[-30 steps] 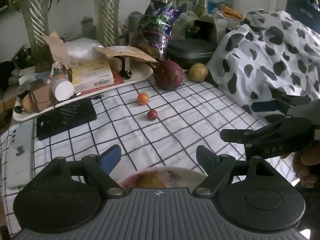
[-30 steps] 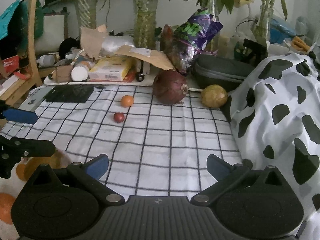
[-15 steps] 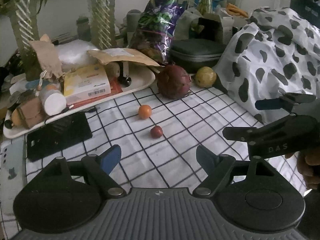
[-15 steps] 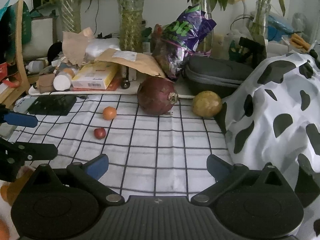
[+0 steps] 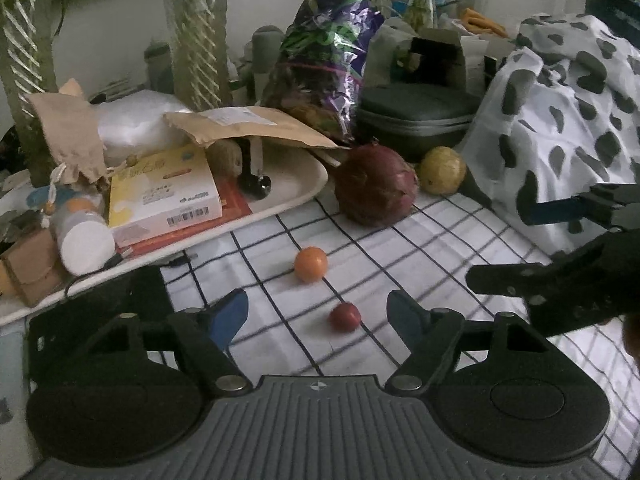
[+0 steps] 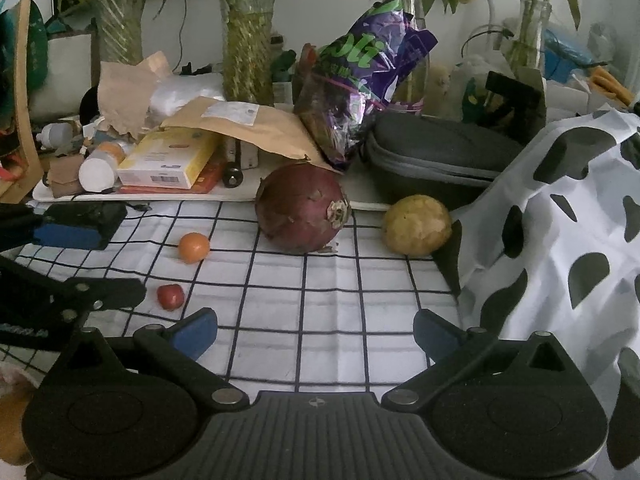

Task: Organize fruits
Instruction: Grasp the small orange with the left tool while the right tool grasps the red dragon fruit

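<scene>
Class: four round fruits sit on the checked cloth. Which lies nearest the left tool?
The small dark red fruit, just ahead of the open left tool; the orange one lies farther.

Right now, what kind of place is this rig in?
Likely a lived-in home, not a lab: a table under a grid-check cloth, bamboo stems in glass vases behind, and a cluttered tray of boxes and envelopes. A cow-print fabric is heaped at the right.

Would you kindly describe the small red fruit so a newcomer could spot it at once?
Start at the big purple onion on the checked cloth. Nearer and to its left lie two small round fruits. The red fruit is the nearer, smaller, darker one; the orange fruit sits behind it.
</scene>
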### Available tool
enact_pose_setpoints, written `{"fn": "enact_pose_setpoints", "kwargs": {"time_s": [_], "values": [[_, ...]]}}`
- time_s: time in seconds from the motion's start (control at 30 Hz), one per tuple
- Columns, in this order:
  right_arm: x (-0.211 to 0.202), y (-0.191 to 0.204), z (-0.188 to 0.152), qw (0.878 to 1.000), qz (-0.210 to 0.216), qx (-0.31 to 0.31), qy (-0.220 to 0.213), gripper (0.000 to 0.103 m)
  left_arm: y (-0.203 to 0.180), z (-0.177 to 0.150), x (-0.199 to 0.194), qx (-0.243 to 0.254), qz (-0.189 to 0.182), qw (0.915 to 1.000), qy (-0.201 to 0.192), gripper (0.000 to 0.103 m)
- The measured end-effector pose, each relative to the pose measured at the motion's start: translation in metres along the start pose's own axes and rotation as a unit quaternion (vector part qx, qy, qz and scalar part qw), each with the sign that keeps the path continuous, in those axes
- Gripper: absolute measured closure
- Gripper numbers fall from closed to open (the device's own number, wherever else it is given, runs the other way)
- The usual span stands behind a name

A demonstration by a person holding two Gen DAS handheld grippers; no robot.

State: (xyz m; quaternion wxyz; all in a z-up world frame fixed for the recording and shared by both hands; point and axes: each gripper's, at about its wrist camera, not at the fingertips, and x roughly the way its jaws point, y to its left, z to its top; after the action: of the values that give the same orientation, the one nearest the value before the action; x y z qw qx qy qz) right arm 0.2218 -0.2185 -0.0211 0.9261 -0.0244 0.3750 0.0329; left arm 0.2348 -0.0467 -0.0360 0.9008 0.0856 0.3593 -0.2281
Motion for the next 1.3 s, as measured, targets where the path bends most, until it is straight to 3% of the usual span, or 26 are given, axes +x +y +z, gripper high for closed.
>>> {"fn": "enact_pose_setpoints", "kwargs": {"time_s": [0.1,0.43,0.5,0.53,0.7,0.83,1.3], "values": [[0.006,-0.001,0.004,1.000,-0.003,-0.002,-0.002,0.000,0.005,0.004,0.013,-0.006,-0.003,1.0000,-0.002,0.038],[0.031,-0.005,0.011,1.000,-0.012,-0.025,0.000,0.000,0.010,0.014,0.058,-0.013,-0.018,0.9997,0.014,0.048],[0.034,-0.006,0.012,1.000,-0.011,-0.025,0.000,0.000,0.012,0.017,0.065,-0.025,-0.030,0.9989,0.025,0.054],[0.036,-0.006,0.012,1.000,-0.008,-0.025,-0.002,0.000,0.013,0.018,0.066,-0.032,-0.038,0.9984,0.026,0.063],[0.044,-0.007,0.014,1.000,-0.008,-0.027,-0.002,0.000,0.013,0.022,0.071,-0.024,-0.024,0.9988,0.036,0.067],[0.044,-0.009,0.016,1.000,-0.007,-0.018,-0.006,0.000,0.018,0.024,0.072,-0.032,-0.028,0.9982,0.042,0.079],[0.063,0.003,0.023,0.998,0.014,-0.041,-0.053,0.000,0.037,0.042,0.044,-0.055,-0.030,0.9977,0.025,0.080]]}}
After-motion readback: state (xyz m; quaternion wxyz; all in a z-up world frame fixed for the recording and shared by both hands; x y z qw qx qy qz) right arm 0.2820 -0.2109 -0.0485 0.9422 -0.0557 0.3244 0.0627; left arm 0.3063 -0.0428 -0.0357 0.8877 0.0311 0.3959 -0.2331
